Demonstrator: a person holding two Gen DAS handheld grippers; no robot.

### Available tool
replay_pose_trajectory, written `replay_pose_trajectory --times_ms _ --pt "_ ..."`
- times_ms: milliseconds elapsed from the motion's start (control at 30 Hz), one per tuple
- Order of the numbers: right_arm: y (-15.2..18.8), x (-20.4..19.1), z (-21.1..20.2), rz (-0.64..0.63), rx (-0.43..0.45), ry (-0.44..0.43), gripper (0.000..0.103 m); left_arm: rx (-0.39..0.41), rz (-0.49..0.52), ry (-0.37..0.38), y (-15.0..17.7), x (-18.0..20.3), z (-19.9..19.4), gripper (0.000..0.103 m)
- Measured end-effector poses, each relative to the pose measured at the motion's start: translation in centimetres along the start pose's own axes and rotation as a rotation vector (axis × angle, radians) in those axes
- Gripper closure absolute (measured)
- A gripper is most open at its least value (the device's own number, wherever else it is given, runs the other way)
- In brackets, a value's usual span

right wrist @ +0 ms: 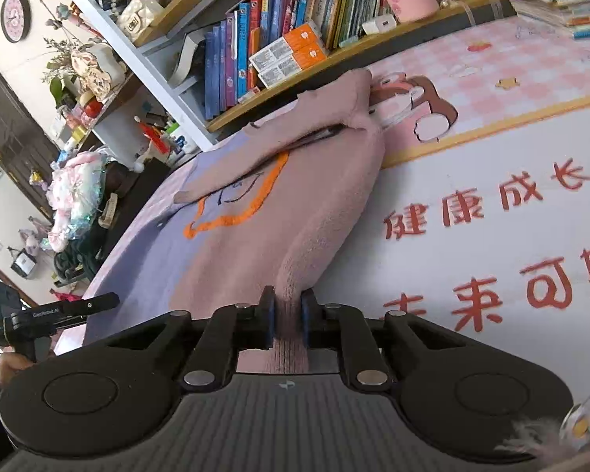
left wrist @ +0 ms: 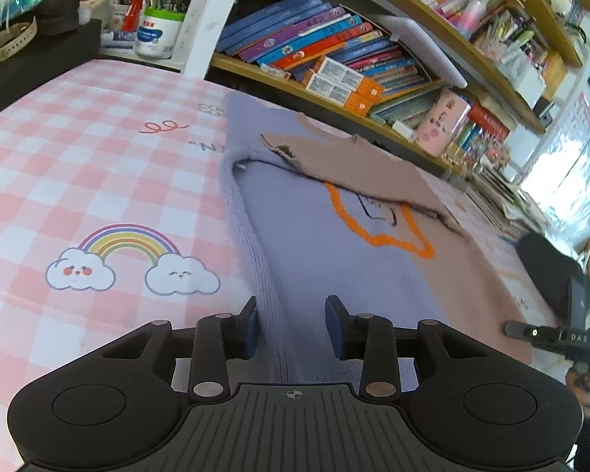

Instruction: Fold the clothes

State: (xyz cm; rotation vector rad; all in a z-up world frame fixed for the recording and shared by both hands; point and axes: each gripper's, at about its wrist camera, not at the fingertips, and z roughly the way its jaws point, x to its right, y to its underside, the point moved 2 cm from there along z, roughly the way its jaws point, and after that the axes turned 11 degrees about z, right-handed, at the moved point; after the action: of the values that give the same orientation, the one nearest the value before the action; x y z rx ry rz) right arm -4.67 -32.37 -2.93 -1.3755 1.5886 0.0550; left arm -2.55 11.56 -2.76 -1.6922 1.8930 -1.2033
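Note:
A knit sweater, half lavender-blue and half dusty pink with an orange outline on the chest, lies flat on the table in the left wrist view and in the right wrist view. Its sleeves are folded across the upper chest. My left gripper is open, its jaws either side of the ribbed lavender hem edge. My right gripper is shut on the pink hem edge, which bunches up between the pads. The right gripper also shows in the left wrist view, and the left gripper in the right wrist view.
The table carries a pink checked mat with a rainbow print and red characters. A bookshelf packed with books runs along the far edge. A jar and pen holders stand at the far left corner.

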Motion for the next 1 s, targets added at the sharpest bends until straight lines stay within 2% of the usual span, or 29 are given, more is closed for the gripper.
replay_pose_trajectory --times_ms 67,100,167,400,567,733,833,900,933,1000 --pt "-0.3 -0.4 -0.9 -0.004 0.034 -0.039 0.092 0.007 -0.002 0.001 -0.1 0.0 -0.3 0.084" --pt "-0.5 -0.6 -1.3 -0.005 0.052 -0.060 0.092 0.012 -0.001 0.005 -0.1 0.0 -0.6 0.086" --pt "-0.7 -0.7 -2.0 -0.002 0.054 -0.081 0.092 0.015 -0.009 0.022 0.2 -0.2 -1.1 0.086" --pt "0.2 -0.2 -1.1 0.036 -0.003 -0.056 0.089 -0.002 -0.091 0.071 1.7 -1.0 -1.4 0.086" --pt "1.4 0.2 -1.3 0.033 -0.027 -0.032 0.088 0.001 -0.057 0.050 2.0 -0.4 -1.7 0.086" --pt "1.9 0.8 -1.7 0.059 -0.020 -0.064 0.087 0.019 -0.033 0.033 2.4 0.4 -2.1 0.085" --pt "1.9 1.0 -1.6 0.070 -0.017 -0.079 0.087 0.031 -0.046 0.050 2.5 0.0 -2.0 0.086" --pt "1.9 1.0 -1.7 0.071 -0.014 -0.081 0.088 0.040 -0.067 0.066 2.7 -0.4 -2.0 0.088" --pt "1.9 0.9 -1.7 0.069 -0.015 -0.076 0.088 0.042 -0.075 0.067 2.8 -0.5 -2.0 0.093" --pt "2.1 0.8 -1.8 0.066 -0.016 -0.066 0.093 0.046 -0.102 0.082 3.1 -0.9 -2.0 0.097"
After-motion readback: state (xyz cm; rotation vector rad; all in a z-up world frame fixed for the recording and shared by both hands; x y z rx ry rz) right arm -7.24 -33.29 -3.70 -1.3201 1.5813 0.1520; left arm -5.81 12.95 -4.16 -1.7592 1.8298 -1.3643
